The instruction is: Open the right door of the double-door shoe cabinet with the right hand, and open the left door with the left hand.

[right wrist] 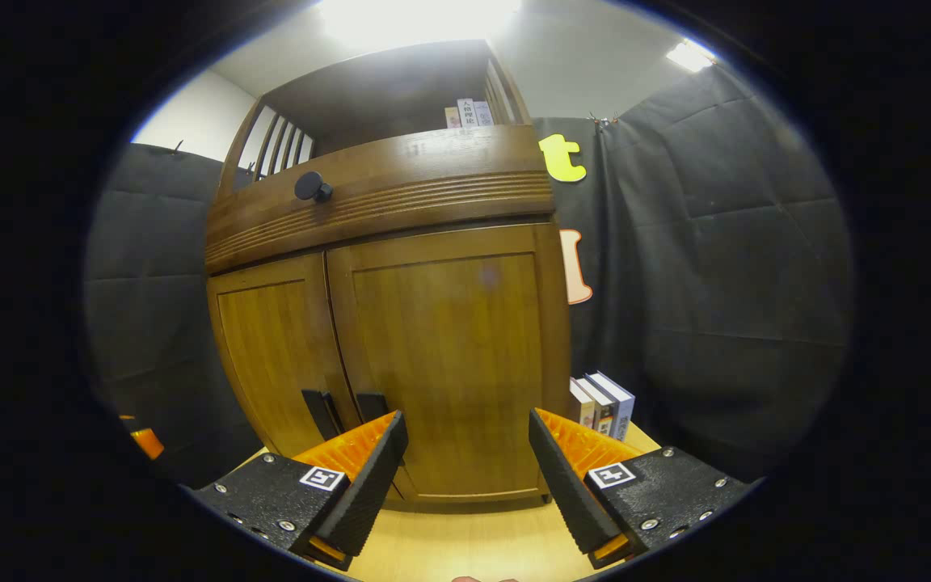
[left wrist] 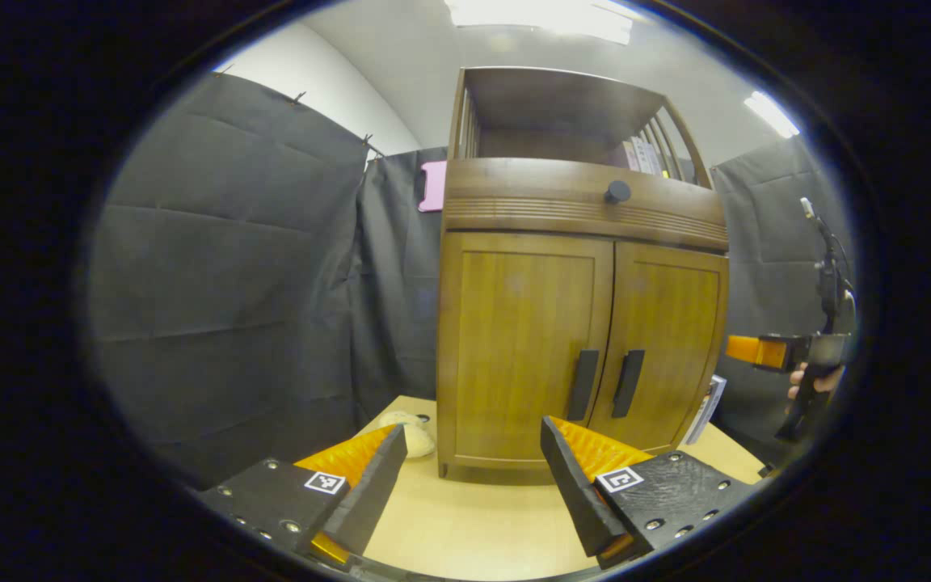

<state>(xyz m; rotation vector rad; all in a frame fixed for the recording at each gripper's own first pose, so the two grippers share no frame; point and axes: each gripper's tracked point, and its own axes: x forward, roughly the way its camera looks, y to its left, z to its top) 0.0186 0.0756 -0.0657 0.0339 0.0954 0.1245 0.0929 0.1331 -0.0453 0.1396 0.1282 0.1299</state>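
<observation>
Approach step, both doors shut. The shoe cabinet [left wrist: 583,323] is stood on the tabletop [left wrist: 473,525]. Both hand-held grippers, left [left wrist: 473,477] and right [right wrist: 465,469], are held agape before it, empty. Next, the right door handle [right wrist: 370,404] must be reached.

We count one shoe cabinet [left wrist: 579,323] with two doors, two black handles, one round knob [left wrist: 617,191]; three books [right wrist: 603,404] stand beside it; two claws.
</observation>
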